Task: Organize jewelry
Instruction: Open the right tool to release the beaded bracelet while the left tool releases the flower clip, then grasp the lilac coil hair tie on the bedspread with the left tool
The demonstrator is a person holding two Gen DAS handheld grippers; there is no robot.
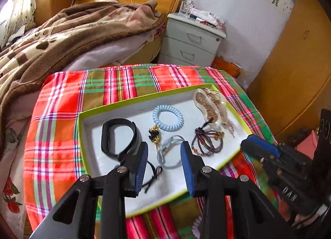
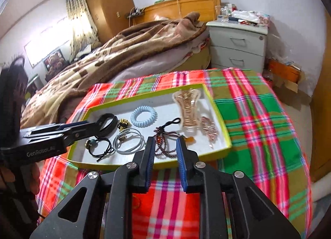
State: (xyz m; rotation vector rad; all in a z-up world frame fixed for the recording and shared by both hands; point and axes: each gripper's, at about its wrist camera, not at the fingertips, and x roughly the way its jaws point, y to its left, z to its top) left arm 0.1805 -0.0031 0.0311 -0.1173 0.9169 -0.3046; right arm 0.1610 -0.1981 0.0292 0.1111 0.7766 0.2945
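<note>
A shallow white tray with a lime rim (image 1: 132, 99) (image 2: 225, 133) lies on the plaid cloth. In it are a black wristband (image 1: 119, 135) (image 2: 107, 124), a pale blue coil tie (image 1: 168, 118) (image 2: 143, 116), a grey cord loop (image 1: 168, 154) (image 2: 129, 140), a dark beaded bracelet (image 1: 208, 142) (image 2: 165, 141), a gold clip (image 1: 154, 133), a rose-gold hair claw (image 1: 209, 104) (image 2: 188, 107) and a black hair tie (image 2: 101, 145). My left gripper (image 1: 164, 156) (image 2: 91, 126) is open and empty over the tray's near part. My right gripper (image 2: 165, 148) (image 1: 247, 141) is open and empty at the tray's near edge.
The tray sits on a small table under a red, green and orange plaid cloth (image 1: 62, 135) (image 2: 258, 135). A bed with a brown blanket (image 1: 62, 32) lies to the left. A grey nightstand (image 1: 192, 42) and a wooden wardrobe (image 1: 293, 63) stand behind.
</note>
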